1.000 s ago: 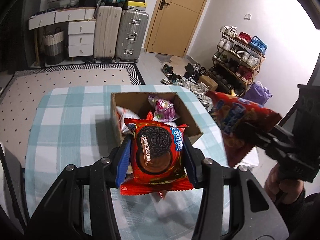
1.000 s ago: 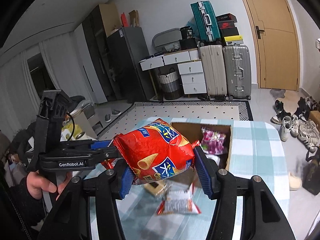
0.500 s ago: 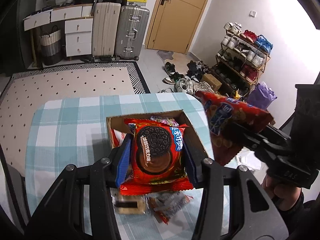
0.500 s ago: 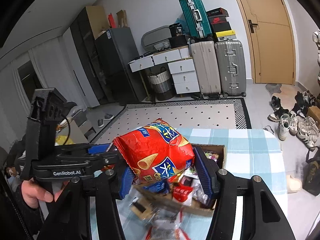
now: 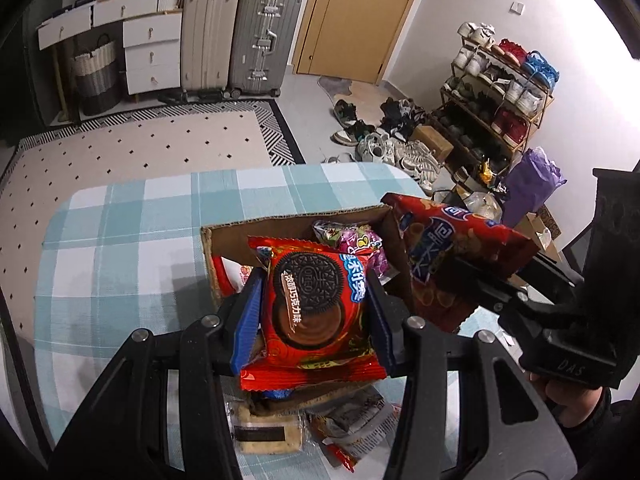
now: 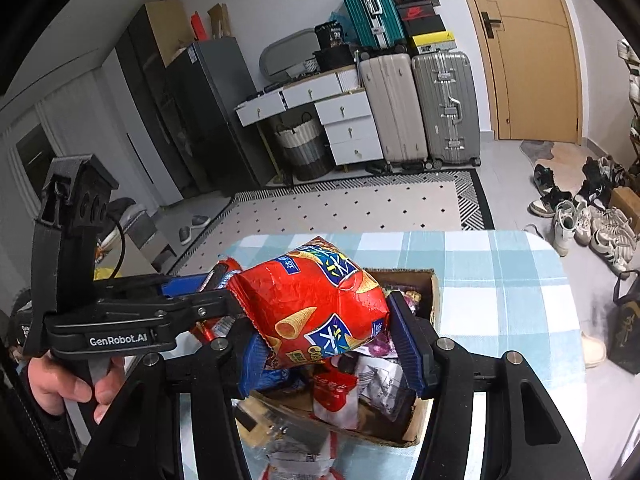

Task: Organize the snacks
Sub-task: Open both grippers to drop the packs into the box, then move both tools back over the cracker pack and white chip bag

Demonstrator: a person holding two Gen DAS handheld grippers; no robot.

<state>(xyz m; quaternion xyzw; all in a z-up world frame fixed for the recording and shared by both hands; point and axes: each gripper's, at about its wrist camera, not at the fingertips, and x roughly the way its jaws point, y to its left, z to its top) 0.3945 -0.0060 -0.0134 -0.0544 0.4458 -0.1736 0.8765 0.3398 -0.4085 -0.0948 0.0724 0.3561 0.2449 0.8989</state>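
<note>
My left gripper [image 5: 314, 304] is shut on a red Oreo packet [image 5: 312, 308] and holds it over the near part of the open cardboard box [image 5: 224, 236]. My right gripper [image 6: 326, 332] is shut on a red bag of cone chips [image 6: 316, 300], held above the same box [image 6: 434, 280]. The chip bag also shows in the left wrist view [image 5: 448, 248] at the box's right wall. The box holds several snack packets, among them a purple one [image 5: 352, 240].
The box stands on a table with a blue-and-white check cloth [image 5: 120, 240]. Loose snack packets [image 5: 268, 432] lie on the cloth in front of the box. Beyond the table are a rug, suitcases [image 5: 264, 36], drawers and a shoe rack [image 5: 500, 92].
Both grippers have moved forward with their snacks, from before the box to above it. Both stay shut on their packets.
</note>
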